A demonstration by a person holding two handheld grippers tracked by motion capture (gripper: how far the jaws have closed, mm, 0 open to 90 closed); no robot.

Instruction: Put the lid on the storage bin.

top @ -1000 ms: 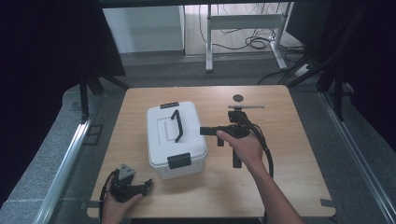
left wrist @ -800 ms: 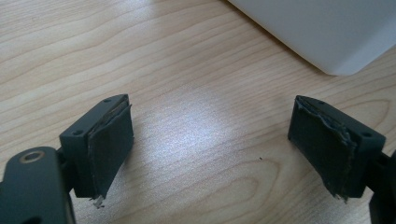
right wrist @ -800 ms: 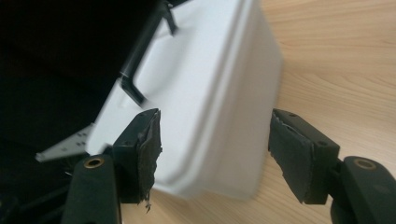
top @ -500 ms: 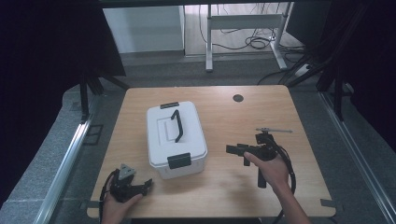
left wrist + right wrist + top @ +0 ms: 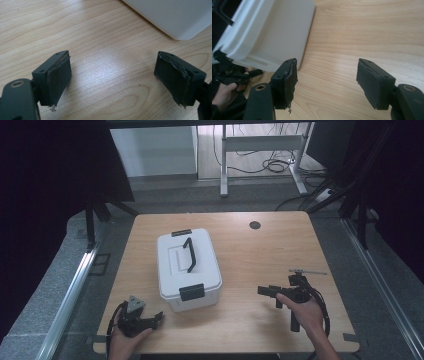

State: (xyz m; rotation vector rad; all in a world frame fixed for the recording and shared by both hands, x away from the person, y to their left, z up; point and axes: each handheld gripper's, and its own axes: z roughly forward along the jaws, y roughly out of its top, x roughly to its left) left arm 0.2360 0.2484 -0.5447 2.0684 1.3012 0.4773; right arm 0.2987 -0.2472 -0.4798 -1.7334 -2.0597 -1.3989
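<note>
Resting Apart: Both Tools Empty Beside the White Box

Left tool (image 5: 112,82) has its jaws spread wide over bare tabletop (image 5: 95,37), nothing between them. Right tool (image 5: 327,82) likewise gapes, empty. The high view places the white box (image 5: 187,265), lid latched and black handle (image 5: 189,254) flat, between the two hands. The right gripper view adds the box's side wall and the left hand (image 5: 224,96) beyond it.

- The setting appeared to be a lab or recording room.
- A wooden table (image 5: 280,245) stood alone on grey carpet (image 5: 45,285).
- Black curtains (image 5: 50,165) enclosed both sides.
- Loose cables (image 5: 272,166) lay beneath a metal desk frame (image 5: 260,142) behind.
- Metal rails (image 5: 70,300) flanked the table.
</note>
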